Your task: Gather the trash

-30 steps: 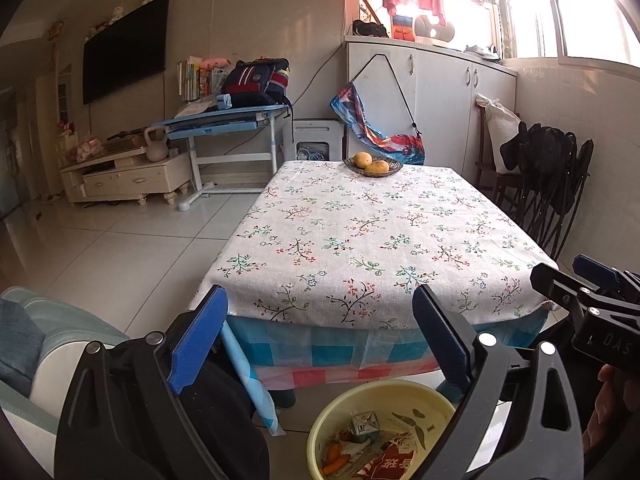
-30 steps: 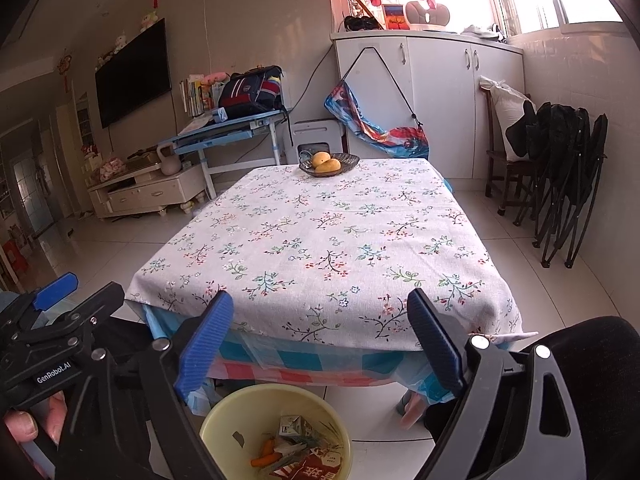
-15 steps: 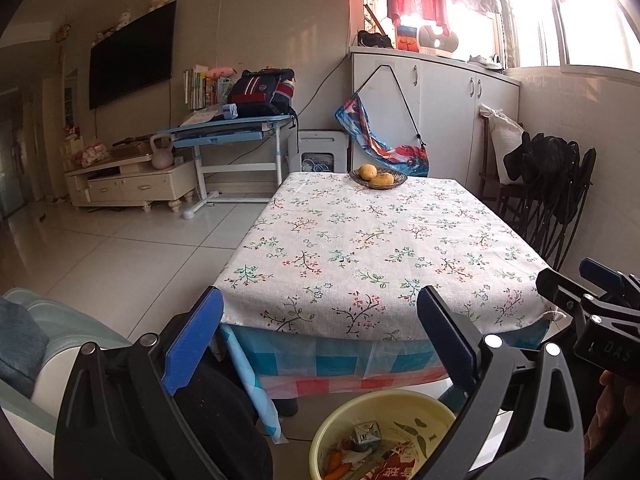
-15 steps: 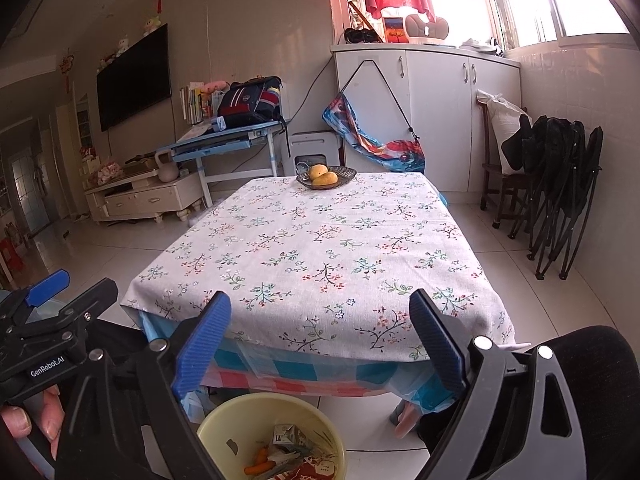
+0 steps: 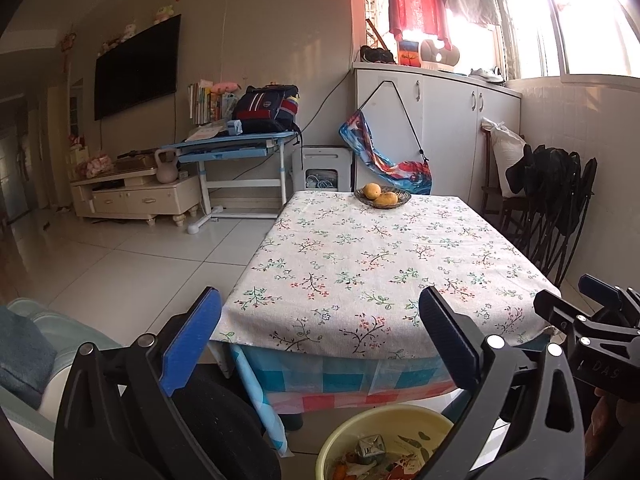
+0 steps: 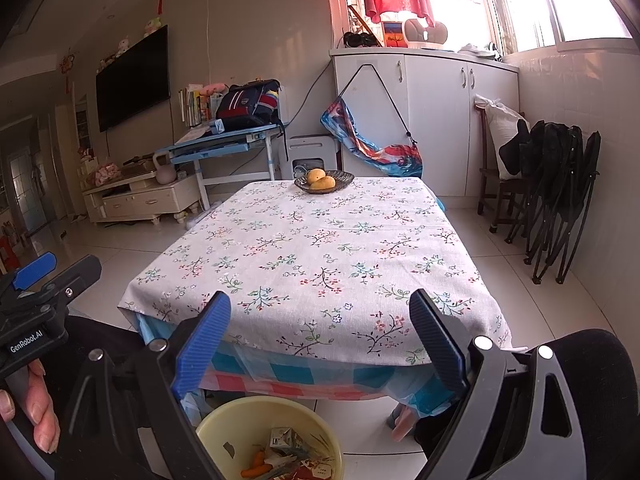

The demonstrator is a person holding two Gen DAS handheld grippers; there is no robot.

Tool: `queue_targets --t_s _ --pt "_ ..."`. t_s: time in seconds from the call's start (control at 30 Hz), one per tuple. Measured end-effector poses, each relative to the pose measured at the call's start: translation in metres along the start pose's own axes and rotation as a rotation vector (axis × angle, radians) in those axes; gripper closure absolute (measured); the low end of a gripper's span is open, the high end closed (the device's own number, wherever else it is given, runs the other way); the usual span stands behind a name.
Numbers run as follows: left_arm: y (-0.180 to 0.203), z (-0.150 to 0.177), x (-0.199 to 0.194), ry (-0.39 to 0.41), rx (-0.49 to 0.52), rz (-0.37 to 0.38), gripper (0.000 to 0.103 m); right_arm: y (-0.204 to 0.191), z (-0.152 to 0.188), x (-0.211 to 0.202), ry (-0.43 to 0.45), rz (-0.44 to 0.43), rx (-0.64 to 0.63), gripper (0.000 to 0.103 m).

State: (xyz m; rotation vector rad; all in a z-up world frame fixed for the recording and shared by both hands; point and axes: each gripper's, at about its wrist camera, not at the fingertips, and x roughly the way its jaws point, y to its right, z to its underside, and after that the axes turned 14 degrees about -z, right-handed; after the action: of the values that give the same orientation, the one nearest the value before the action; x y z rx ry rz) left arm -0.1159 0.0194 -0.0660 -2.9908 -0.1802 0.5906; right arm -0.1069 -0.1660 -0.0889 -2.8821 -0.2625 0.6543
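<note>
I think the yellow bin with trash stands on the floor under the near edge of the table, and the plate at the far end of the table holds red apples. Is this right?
Not quite. The plate holds yellow-orange fruit, not red apples; the right wrist view shows this. The yellow bin does stand on the floor at the near edge of the table.

Left gripper hangs with fingers spread wide, empty, at frame bottom; yellow bin of trash bottom centre, under the flowered counter.
</note>
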Motion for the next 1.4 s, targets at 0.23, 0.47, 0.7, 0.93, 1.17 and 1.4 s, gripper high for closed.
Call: queue_targets --t_s 0.23,0.47,0.7,0.93,1.17,1.4 --pt "0.001 0.000 0.000 -0.001 0.007 0.000 0.007 0.001 -0.001 0.002 -0.005 0.004 0.005 0.015" --pt "0.007 -0.001 -0.003 0.003 0.030 0.010 0.007 0.006 -0.001 0.002 -0.016 0.015 0.023 0.015" --pt "0.015 -0.003 -0.005 -0.001 0.051 0.024 0.007 0.013 -0.001 0.004 -0.036 0.042 0.049 0.014" --pt "0.025 -0.006 -0.010 0.001 0.074 0.044 0.007 0.018 -0.002 0.001 -0.036 0.059 0.060 0.014" --pt "0.033 -0.008 -0.014 0.006 0.088 0.056 0.007 0.020 -0.002 -0.004 -0.019 0.072 0.069 0.014" --pt "0.038 -0.009 -0.018 0.009 0.099 0.059 0.007 0.022 -0.003 -0.008 -0.002 0.082 0.071 0.014"
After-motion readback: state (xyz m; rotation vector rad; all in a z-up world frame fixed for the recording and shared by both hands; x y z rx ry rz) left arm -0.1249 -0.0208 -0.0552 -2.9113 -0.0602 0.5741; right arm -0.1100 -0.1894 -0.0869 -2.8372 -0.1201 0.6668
